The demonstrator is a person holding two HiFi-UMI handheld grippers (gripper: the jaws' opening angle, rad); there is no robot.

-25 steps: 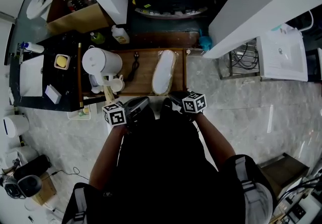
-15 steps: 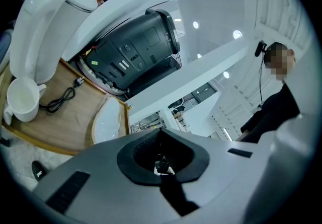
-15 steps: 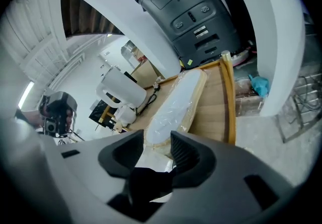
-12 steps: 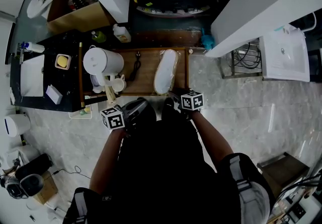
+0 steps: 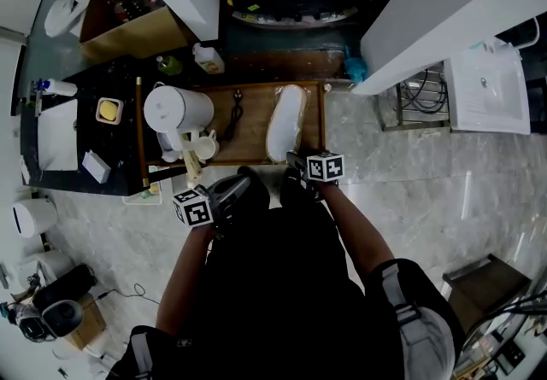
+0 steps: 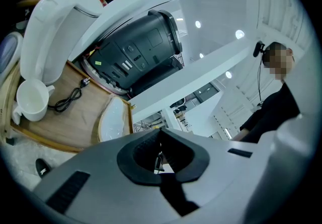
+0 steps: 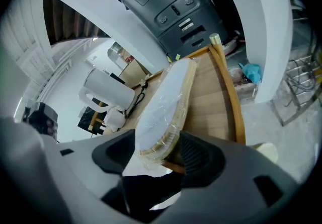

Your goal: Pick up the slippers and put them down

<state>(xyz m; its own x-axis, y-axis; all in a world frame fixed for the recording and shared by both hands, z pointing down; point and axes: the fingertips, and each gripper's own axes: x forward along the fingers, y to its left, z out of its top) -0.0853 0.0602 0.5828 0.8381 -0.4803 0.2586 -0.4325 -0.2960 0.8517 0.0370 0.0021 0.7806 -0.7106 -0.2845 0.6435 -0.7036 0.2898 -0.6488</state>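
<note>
**Desk:** Which step is this?

**Photographer:** The pick-up, by the look of it. The right tongs, whose jaws have just been opening wide, straddle the near heel end of the plastic-wrapped slipper without clamping it. The slipper lies flat along the right side of the wooden tray, running near to far, well apart from the white kettle on the tray's left.

**Desk:** And the other hand?

**Photographer:** The left tongs hang clenched on nothing, near and left of the tray.

**Desk:** What does the next move call for?

**Photographer:** Probably easing the spread jaws further over the heel, squeezing across its sides, then lifting clear of the tray's near rail. The slick wrap could slip. Only one slipper is in view
</note>
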